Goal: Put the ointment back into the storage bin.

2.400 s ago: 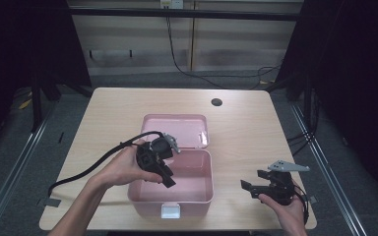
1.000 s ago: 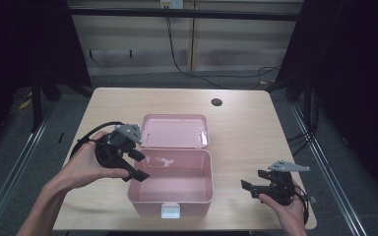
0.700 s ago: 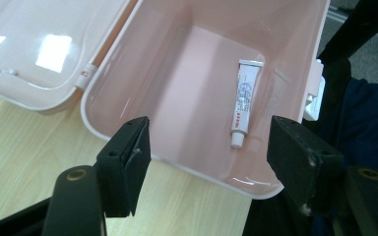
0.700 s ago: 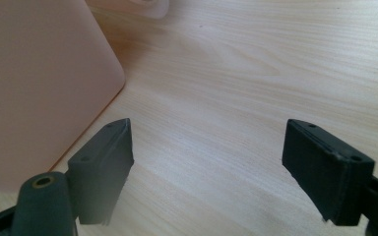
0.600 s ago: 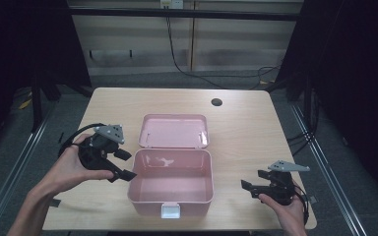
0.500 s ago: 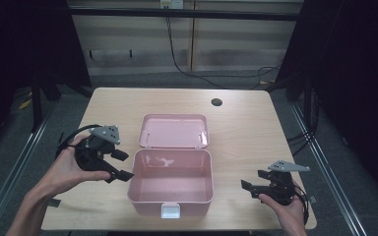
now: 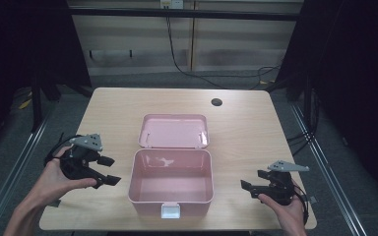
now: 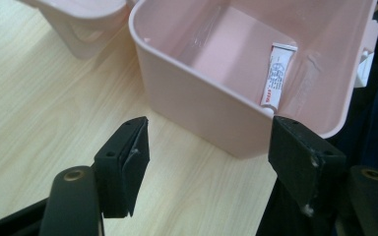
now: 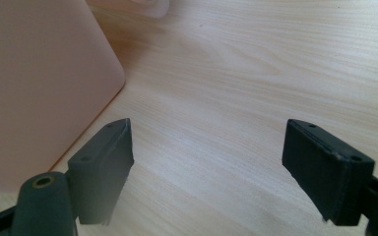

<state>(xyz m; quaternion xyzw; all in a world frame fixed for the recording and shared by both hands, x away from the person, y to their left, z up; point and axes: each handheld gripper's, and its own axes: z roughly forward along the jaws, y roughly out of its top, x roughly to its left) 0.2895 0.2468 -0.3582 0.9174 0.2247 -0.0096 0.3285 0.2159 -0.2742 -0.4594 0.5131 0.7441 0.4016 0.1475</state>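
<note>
Dark curtains and a cabled back wall surround one pale wooden desk (image 7: pixel 128 108). One pink box (image 7: pixel 171 183) stands open near the desk's front edge, its lid (image 7: pixel 173 131) folded back flat behind it. One small white tube (image 8: pixel 277 74) lies inside the box against a wall. One dark round hole (image 7: pixel 216 102) sits toward the desk's far right corner.

Two grippers are held by a person's hands. The left gripper (image 7: pixel 104 170) hovers near the desk's left edge, beside the box, jaws spread wide and empty. The right gripper (image 7: pixel 254 180) rests near the front right corner, jaws also wide and empty.

Likely risk: closing the lid with wide jaws could snag the rim, pushing the light box toward the front edge.
</note>
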